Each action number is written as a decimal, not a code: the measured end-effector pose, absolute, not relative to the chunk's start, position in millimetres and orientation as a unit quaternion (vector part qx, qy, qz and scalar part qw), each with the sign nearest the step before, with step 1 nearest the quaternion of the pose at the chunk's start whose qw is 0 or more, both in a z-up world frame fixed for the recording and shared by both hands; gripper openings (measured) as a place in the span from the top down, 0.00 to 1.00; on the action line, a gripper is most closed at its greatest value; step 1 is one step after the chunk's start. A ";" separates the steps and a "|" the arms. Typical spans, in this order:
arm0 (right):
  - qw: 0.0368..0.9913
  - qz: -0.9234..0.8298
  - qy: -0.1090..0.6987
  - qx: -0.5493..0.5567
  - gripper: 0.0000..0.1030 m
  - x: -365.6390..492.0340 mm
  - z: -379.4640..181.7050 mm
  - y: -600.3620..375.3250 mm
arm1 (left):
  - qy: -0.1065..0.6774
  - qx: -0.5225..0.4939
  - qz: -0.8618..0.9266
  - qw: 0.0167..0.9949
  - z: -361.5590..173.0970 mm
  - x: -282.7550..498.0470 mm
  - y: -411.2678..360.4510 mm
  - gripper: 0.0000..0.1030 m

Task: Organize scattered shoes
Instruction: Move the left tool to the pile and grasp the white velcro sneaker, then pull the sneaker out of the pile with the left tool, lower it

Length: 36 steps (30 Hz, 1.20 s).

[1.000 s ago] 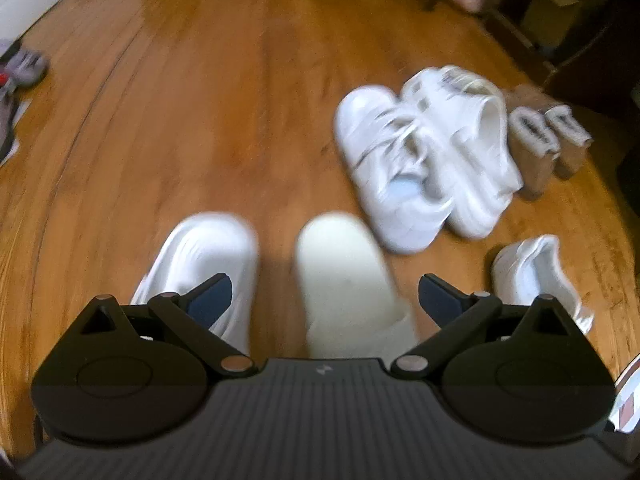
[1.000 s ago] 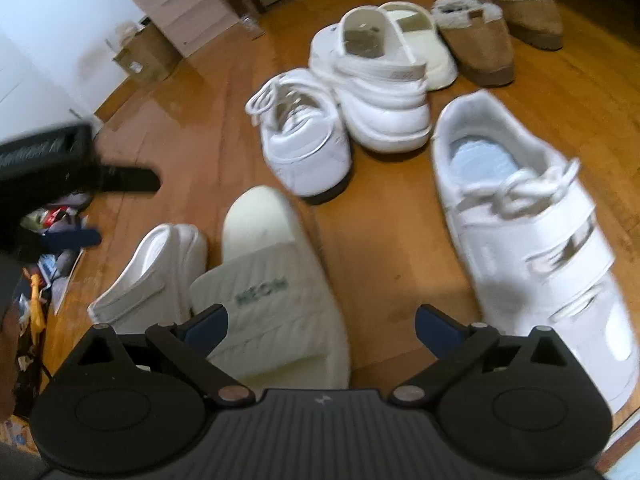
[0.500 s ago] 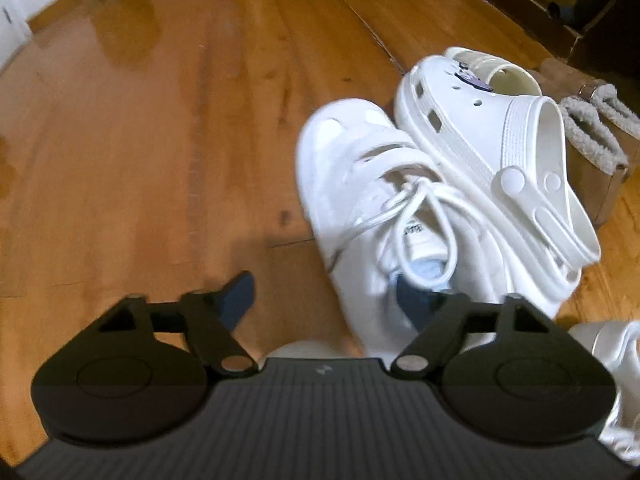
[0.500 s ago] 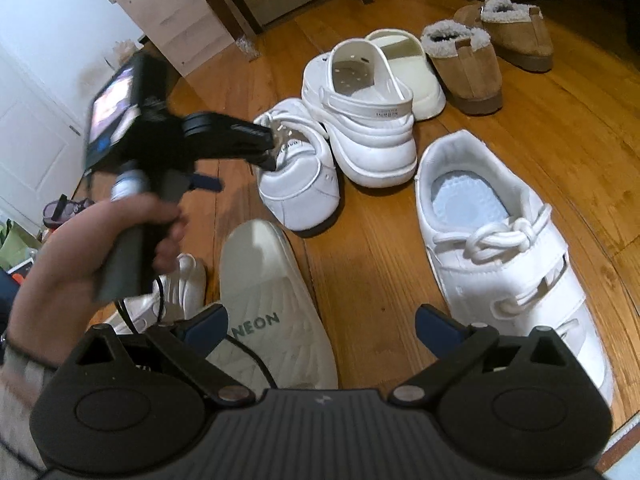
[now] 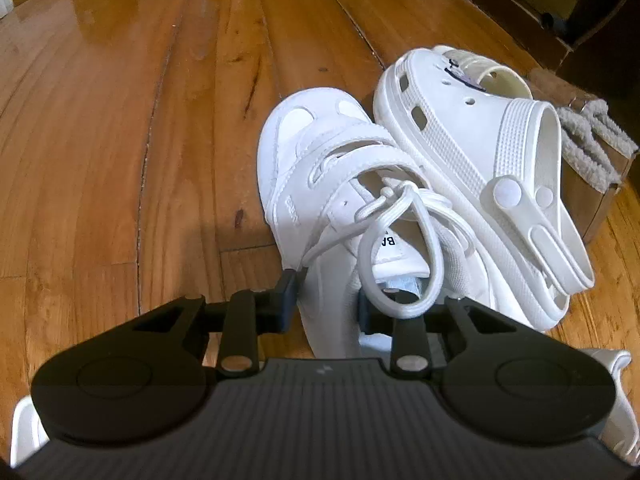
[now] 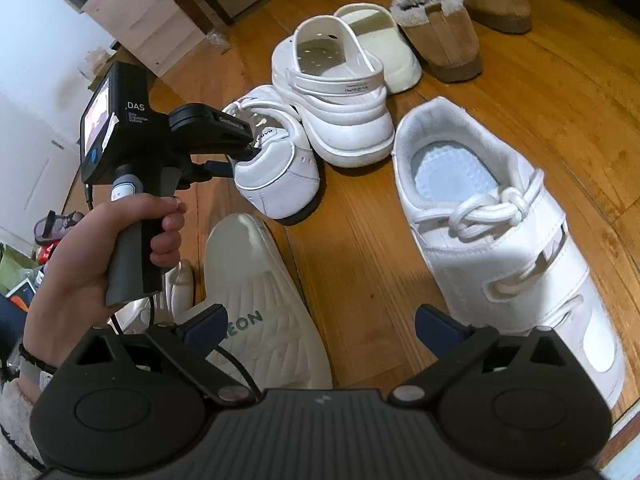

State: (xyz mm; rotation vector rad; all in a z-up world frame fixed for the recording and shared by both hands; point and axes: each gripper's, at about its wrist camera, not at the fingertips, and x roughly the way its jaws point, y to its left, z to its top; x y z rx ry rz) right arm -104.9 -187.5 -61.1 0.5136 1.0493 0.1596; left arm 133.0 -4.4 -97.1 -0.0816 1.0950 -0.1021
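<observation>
Your left gripper (image 5: 326, 304) is closing its fingers on the heel wall of the white strapped sneaker (image 5: 332, 184) — one inside the collar, one outside — on the wooden floor (image 5: 120, 120) beside the white clog (image 5: 472, 136). Your right gripper (image 6: 320, 326) hangs wide open, holding nothing, above the cream slide (image 6: 260, 280).

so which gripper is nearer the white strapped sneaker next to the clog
Left. The left gripper is at the sneaker, its jaws closing around the heel collar. The right gripper hangs open, apart from it, over the floor and the cream slide.
</observation>
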 end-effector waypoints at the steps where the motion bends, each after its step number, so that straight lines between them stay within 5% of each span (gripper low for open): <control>1: 0.831 0.073 0.495 0.243 0.02 -104.7 -61.7 -187.8 | 0.525 -0.043 -0.046 0.849 -98.5 135.9 -3.9 0.66; 14: 0.824 0.032 0.502 0.263 0.02 -120.3 -66.0 -215.0 | 0.478 -0.172 -0.073 0.858 -67.6 117.2 26.7 0.85; 24: 0.815 0.030 0.508 0.278 0.03 -131.2 -66.9 -222.9 | 0.499 -0.155 -0.069 0.850 -76.0 102.4 16.5 0.85; 27: 0.819 0.031 0.503 0.275 0.02 -143.6 -63.9 -223.9 | 0.485 -0.134 -0.061 0.862 -76.5 103.2 6.5 0.77; 31: 0.820 0.033 0.501 0.276 0.02 -165.1 -67.4 -227.2 | 0.455 -0.101 -0.059 0.883 -84.6 104.6 -10.2 0.50; 32: 0.820 0.030 0.502 0.273 0.03 -166.3 -68.1 -227.6 | 0.451 -0.083 -0.058 0.887 -84.8 104.0 -15.8 0.50; 33: 0.819 0.028 0.504 0.274 0.03 -167.2 -69.7 -228.7 | 0.444 -0.038 -0.049 0.894 -86.4 103.7 -29.3 0.52; 36: 0.820 0.025 0.500 0.276 0.03 -164.3 -68.8 -229.3 | 0.427 -0.021 -0.020 0.904 -85.4 99.3 -28.5 0.83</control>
